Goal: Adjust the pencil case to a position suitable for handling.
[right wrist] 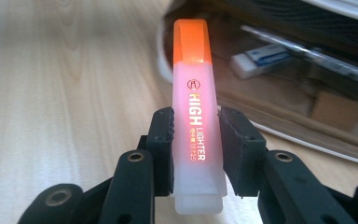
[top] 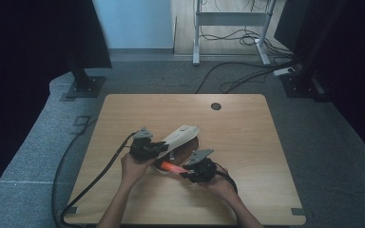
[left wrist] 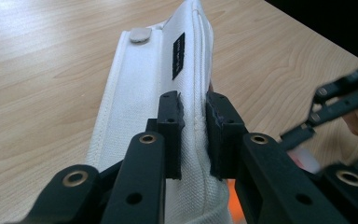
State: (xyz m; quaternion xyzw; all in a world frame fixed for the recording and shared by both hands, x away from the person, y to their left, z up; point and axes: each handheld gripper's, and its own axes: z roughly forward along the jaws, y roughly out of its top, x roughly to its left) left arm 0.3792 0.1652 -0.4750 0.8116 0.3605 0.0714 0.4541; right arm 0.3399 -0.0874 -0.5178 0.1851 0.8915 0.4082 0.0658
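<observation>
Your right gripper (right wrist: 196, 149) is clamped on the orange highlighter (right wrist: 196, 121), its long axis running straight out ahead, cap aimed at the open mouth of the white pencil case (right wrist: 307, 79) just beyond. Farther over, your left gripper (left wrist: 195, 135) pinches the case's raised flap (left wrist: 168, 70), keeping that mouth open.

The highlighter (right wrist: 197, 116) clamped between my right jaws carries the one print I can read: "HIGH LIGHTER" in orange-gold letters running along its frosted barrel, under a small round logo mark, with a line of finer characters beside it too small to read. The white pencil case (left wrist: 154, 93) pinched in my left jaws bears a small black label (left wrist: 178, 55); its lettering is too faint to read.
</observation>
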